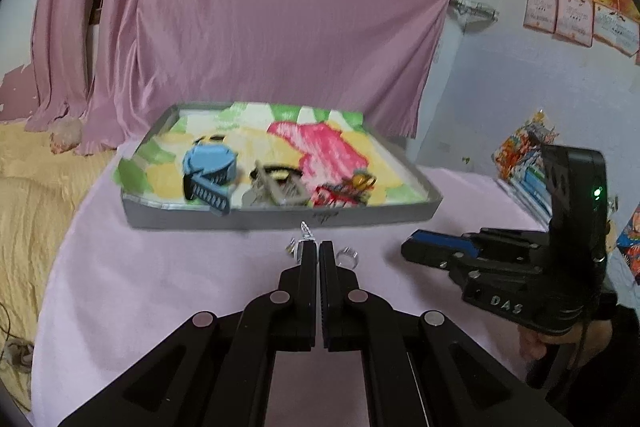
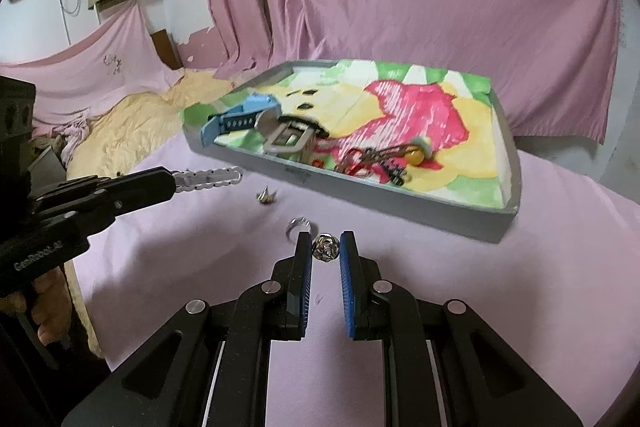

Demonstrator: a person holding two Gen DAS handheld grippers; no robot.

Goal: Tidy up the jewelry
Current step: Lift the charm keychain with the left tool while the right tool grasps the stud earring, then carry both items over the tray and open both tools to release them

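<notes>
Big pink curtains (image 1: 240, 27) hang behind a surface covered with a pale pink cloth (image 1: 160, 287). On the cloth sits a flat grey tray (image 2: 400, 203) lined with a bright flowery towel. The tray already has jewelry in it: a blue watch (image 2: 244, 119), a grey buckle piece (image 2: 288, 143), and a red and gold tangle of chains (image 2: 376, 159) with a yellow bead.

Some small pieces lie on the cloth in front of the tray, not put away yet. A silver ring (image 2: 298, 225) lies near the right gripper (image 2: 325, 251). A small knobbly silver ring (image 2: 325, 247) sits right between that gripper's blue pads, which stand apart and do not touch it. A tiny spiky earring (image 2: 267, 195) lies a little farther off, nearer the tray.

The left gripper (image 1: 317, 253) is squeezed closed on a silver chain bracelet (image 2: 210, 179), which sticks out past its tips.

I think the step now is picking up the knobbly ring with the right gripper. Next the pads need to close gently on it, because it is small and round and could slip out. Then it should be lifted and carried over the tray's grey wall. The bracelet looks ready to go into the tray too.
</notes>
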